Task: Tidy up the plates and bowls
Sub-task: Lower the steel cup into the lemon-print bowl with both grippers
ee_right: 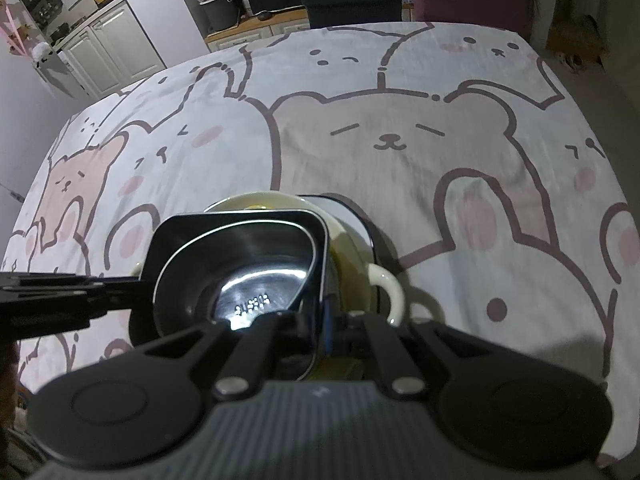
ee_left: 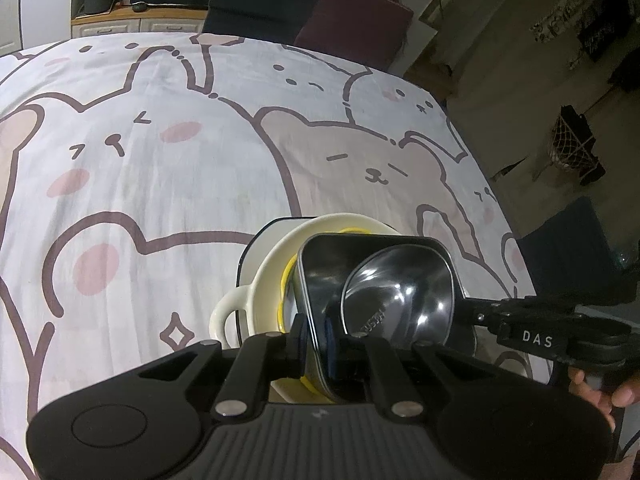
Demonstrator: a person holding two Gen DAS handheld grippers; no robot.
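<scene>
Bear-print tabletop [ee_left: 160, 160]: both claws, left claw [ee_left: 316, 344] and right claw [ee_right: 320, 336], clamp opposite rims of steel bowl [ee_left: 384, 296], near edge, nesting it into cream handled bowl [ee_left: 264, 276] on white plate [ee_left: 260, 240].

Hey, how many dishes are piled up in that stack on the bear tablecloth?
4 that show: a square steel bowl on top, a yellow dish rim under it, a cream two-handled bowl below, and a dark-rimmed white plate at the bottom. Others may be hidden inside.

Left gripper [ee_left: 316, 340] pinches the steel dish [ee_left: 384, 280] wall between its fingers, above the cream bowl [ee_left: 264, 276].
</scene>
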